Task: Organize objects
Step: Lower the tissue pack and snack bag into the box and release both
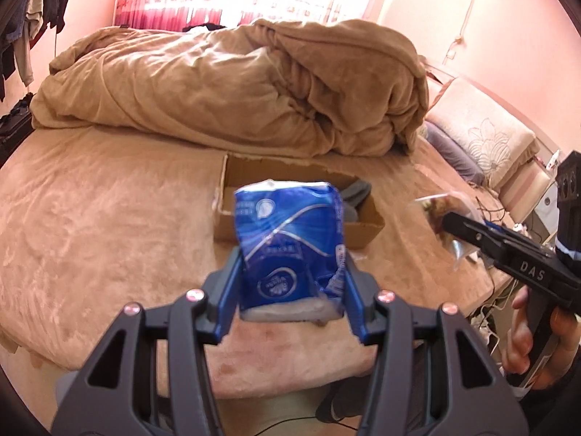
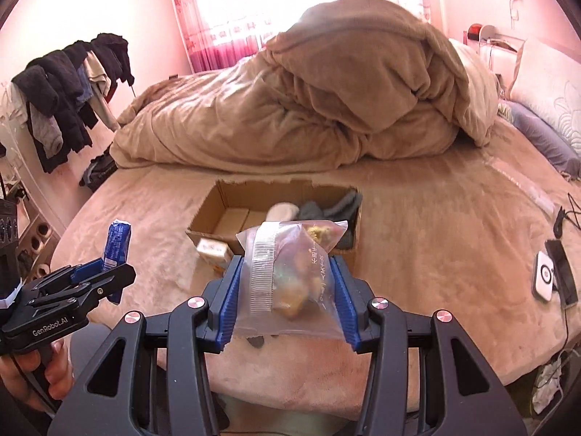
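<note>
Nearest me, my left gripper [image 1: 292,279] has its jaws clamped on the blue tissue pack [image 1: 290,247], and my right gripper [image 2: 287,294] pinches the clear zip bag [image 2: 290,283]; both hang short of the cardboard box [image 2: 218,207]. Inside the box already: grey socks [image 2: 326,210] and small cartons. I judge these two still need dropping in.
</note>
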Demonstrator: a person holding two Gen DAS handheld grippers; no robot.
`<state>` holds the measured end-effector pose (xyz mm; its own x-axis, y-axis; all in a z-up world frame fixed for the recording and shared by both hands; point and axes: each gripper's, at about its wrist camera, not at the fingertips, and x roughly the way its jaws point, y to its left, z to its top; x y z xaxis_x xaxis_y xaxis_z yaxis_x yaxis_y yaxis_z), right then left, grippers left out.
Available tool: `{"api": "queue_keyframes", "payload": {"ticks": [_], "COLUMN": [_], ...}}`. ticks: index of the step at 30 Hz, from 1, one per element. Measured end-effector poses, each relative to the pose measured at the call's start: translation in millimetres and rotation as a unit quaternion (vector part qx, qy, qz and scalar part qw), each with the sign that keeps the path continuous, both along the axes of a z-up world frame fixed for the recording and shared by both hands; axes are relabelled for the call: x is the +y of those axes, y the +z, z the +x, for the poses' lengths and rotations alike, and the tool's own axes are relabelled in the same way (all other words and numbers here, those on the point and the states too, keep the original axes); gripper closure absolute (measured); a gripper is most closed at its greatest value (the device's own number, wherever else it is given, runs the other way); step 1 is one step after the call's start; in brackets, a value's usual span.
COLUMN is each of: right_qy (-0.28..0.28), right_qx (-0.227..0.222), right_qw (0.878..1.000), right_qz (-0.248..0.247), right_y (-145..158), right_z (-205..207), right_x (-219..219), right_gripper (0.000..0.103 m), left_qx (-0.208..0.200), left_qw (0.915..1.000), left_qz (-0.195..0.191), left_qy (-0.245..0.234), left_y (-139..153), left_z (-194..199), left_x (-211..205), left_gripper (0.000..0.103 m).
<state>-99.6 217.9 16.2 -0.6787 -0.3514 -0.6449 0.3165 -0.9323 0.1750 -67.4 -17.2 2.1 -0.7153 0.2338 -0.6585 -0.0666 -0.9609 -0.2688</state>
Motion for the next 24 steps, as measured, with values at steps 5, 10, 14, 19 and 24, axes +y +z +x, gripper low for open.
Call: {"api": "queue_keyframes", "payload": {"ticks": [5,10,14,19,24], "right_qy": [-0.001,0.002,0.004,0.008,0.009], "right_qx": [0.012,0.016,0.015,0.008,-0.004], "right_qw": [1.0,1.0,1.0,1.0,1.0], "right_qz": [-0.01,-0.016,-0.021,-0.022,-0.022], "right_y": [15.0,21.0,19.5,11.0,-2.4], "right_z": [-6.8,-18.5,-31.8,-49.9,-70.3], "right_x": [-1.0,-5.1,-8.4,-13.9,-19.4], "right_gripper": [0.054,0.054,0.054,0.054,0.054], "left_qx": [0.009,0.009,0.011,0.002,0.003], "left_qw": [0.9999,1.0,0.9999,1.0,0.9997], "left_qz": [-0.002,0.0,-0.002,0.0,-0.017], "left_qy": [0.003,0.003,0.004,-0.007,-0.016], "left_y": [16.9,23.9,25.3,17.9,7.6], "left_z": [-11.9,-27.6,-44.5,-68.4,-91.6], "left_x": [-8.1,-12.9,-14.3,-12.1,-5.3], "left_gripper": [0.052,0.052,0.052,0.052,0.052]}}
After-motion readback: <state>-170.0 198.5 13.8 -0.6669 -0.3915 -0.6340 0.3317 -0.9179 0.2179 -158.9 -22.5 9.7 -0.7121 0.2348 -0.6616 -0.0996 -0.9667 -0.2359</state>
